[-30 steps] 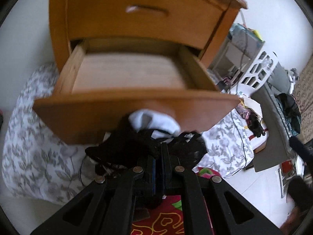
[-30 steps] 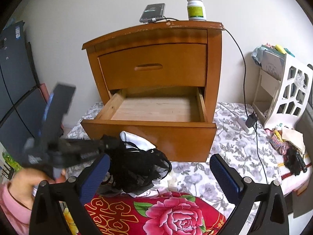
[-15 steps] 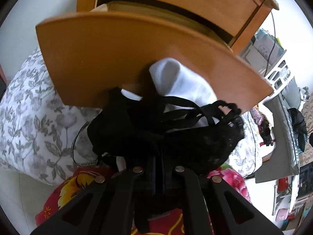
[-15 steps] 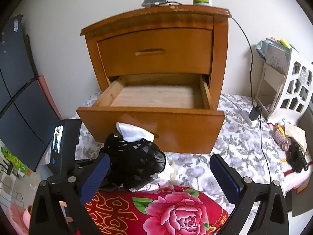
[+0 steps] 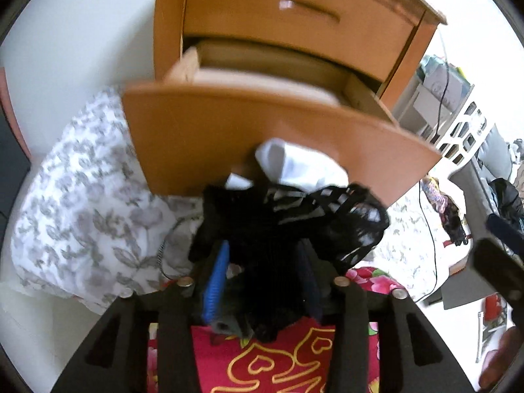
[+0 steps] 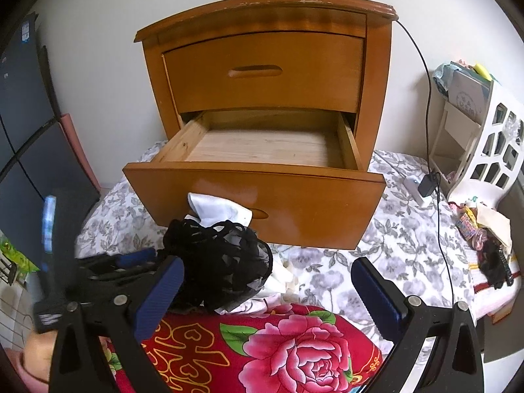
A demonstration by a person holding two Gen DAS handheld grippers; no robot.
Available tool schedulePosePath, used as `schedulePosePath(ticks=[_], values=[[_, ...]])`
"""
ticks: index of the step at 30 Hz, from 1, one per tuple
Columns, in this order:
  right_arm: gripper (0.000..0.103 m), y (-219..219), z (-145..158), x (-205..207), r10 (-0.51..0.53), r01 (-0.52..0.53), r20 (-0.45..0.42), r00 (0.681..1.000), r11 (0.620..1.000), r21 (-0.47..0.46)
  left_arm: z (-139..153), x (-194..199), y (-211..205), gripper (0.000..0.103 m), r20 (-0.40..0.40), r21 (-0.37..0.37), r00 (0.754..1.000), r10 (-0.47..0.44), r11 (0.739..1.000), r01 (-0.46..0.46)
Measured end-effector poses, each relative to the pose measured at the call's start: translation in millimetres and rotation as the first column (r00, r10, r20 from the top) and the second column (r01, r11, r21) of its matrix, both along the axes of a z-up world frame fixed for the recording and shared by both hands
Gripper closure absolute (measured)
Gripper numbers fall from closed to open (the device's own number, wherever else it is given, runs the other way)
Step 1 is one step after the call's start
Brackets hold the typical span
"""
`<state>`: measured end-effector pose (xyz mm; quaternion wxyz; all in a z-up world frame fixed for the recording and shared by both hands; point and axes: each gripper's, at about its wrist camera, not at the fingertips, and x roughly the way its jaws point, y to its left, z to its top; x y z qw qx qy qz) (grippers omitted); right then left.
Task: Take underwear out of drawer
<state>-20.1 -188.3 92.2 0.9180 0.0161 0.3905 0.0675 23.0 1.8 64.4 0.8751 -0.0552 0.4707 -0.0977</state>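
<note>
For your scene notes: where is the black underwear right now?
In both views the black underwear lies bunched outside the open drawer, below its front panel, between the opening left gripper jaws.

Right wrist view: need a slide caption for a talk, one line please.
Bottom drawer pulled out and bare; black underwear bundled below it beside the opening left gripper, right gripper open.

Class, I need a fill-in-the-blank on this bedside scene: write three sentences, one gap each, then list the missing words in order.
1. The lower drawer of the nightstand stands pulled ____.
2. The black underwear lies in front of that drawer, with a ____ garment behind it.
3. The right gripper has nothing between its ____-coloured pads.

Missing words: open; white; blue
</note>
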Motion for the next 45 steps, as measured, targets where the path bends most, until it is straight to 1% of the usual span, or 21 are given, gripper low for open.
schedulePosePath(ticks=[2,3,4,5,9,10,11,12,14,18,20,26,36,41,45], values=[[0.0,1,3,0,0.0,0.0,0.006,1.0,1.0,-0.002,17,-5,4,0.039,0.045,0.014,0.999,0.015,1.0,-0.016],[0.0,1,5,-1,0.0,0.0,0.01,1.0,1.0,-0.004,29,-9,6,0.035,0.073,0.025,0.997,0.029,0.999,-0.03],[0.0,1,8,-1,0.0,0.0,0.017,1.0,1.0,-0.005,34,-11,7,0.029,0.089,0.033,0.995,0.036,0.999,-0.04],[0.0,1,11,-2,-0.001,0.001,0.024,1.0,1.0,-0.006,45,-15,8,0.026,0.118,0.045,0.992,0.046,0.998,-0.051],[0.0,0,25,-2,-0.014,0.014,0.057,0.998,1.0,-0.002,68,-24,11,0.024,0.189,0.076,0.98,0.055,0.995,-0.071],[0.0,0,29,-2,-0.017,0.017,0.064,0.998,1.0,-0.002,72,-25,12,0.02,0.202,0.089,0.977,0.063,0.993,-0.082],[0.0,0,33,-2,-0.019,0.019,0.071,0.997,1.0,-0.001,75,-27,12,0.014,0.213,0.1,0.974,0.07,0.991,-0.093],[0.0,-1,37,-1,-0.022,0.022,0.08,0.997,1.0,-0.001,80,-28,12,0.012,0.23,0.112,0.97,0.078,0.988,-0.106],[0.0,-1,43,0,-0.025,0.025,0.091,0.996,1.0,-0.001,86,-30,14,0.011,0.25,0.117,0.964,0.088,0.986,-0.12],[0.0,-3,54,2,-0.036,0.036,0.108,0.994,0.999,0.003,95,-32,17,0.011,0.269,0.113,0.957,0.112,0.983,-0.147],[0.0,-3,59,3,-0.04,0.04,0.117,0.992,0.999,0.002,99,-32,18,0.002,0.263,0.12,0.957,0.121,0.98,-0.156],[0.0,-3,70,6,-0.046,0.045,0.138,0.989,0.999,0.007,106,-36,16,0.001,0.273,0.12,0.954,0.125,0.979,-0.163],[0.0,-7,65,4,-0.055,0.054,0.128,0.99,0.998,0.011,112,-42,13,0.001,0.304,0.175,0.944,0.125,0.967,-0.184],[0.0,-7,64,4,-0.056,0.056,0.127,0.99,0.998,0.005,112,-42,17,0.001,0.301,0.175,0.943,0.142,0.964,-0.201],[0.0,-9,60,4,-0.063,0.063,0.119,0.991,0.998,0.001,112,-43,19,0.001,0.292,0.155,0.946,0.141,0.969,-0.192]])
